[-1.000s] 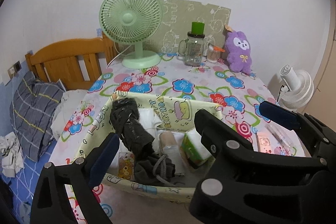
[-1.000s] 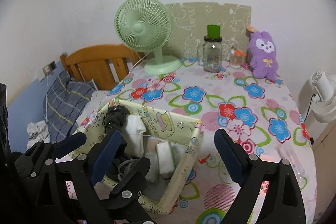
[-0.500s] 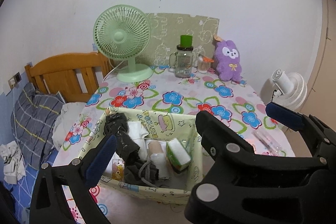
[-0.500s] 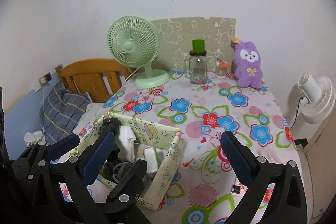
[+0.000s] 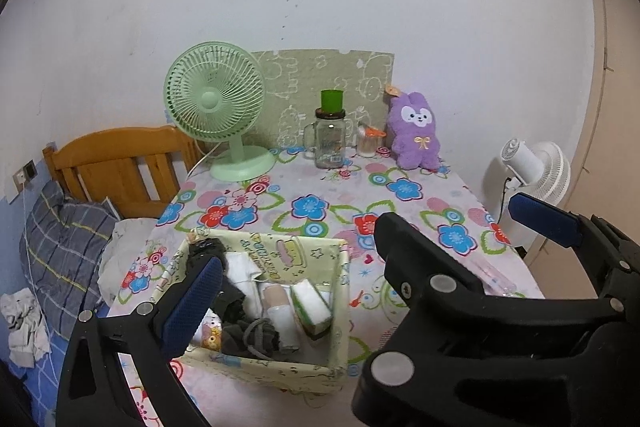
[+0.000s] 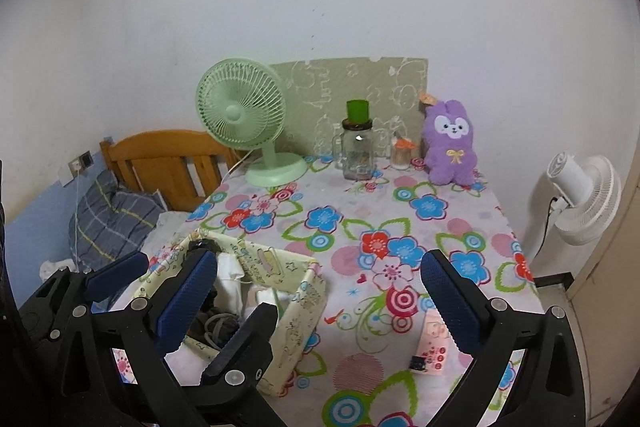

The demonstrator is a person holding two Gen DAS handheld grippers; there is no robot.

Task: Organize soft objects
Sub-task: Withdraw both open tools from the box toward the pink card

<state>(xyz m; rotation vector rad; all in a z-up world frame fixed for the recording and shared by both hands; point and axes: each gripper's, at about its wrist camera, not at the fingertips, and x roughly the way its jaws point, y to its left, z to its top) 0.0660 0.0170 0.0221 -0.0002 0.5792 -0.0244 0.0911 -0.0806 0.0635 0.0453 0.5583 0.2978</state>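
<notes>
**A:** Item one, right gripper (image 6: 318, 267)?

**B:** Black frame, blue pads (image 6: 188, 301). Jaws spread wide, having just been opening; nothing clamped. Pitched forward and downward.

**A:** Item two, left gripper (image 6: 204, 285)?

**B:** Same make. Jaws likewise apart, nothing gripped, same downward pitch. Sits just left of item one.

**A:** Overlap?

**B:** Yes. In the right wrist view, the left gripper's right-hand finger (image 6: 244, 339) stands between the right gripper's two fingers. Contact cannot be told.

A pale-yellow printed fabric bin (image 5: 276, 263) on the floral tablecloth (image 5: 340, 195) holds rolled white cloths (image 5: 276, 307) and dark socks (image 5: 248, 337).
</notes>
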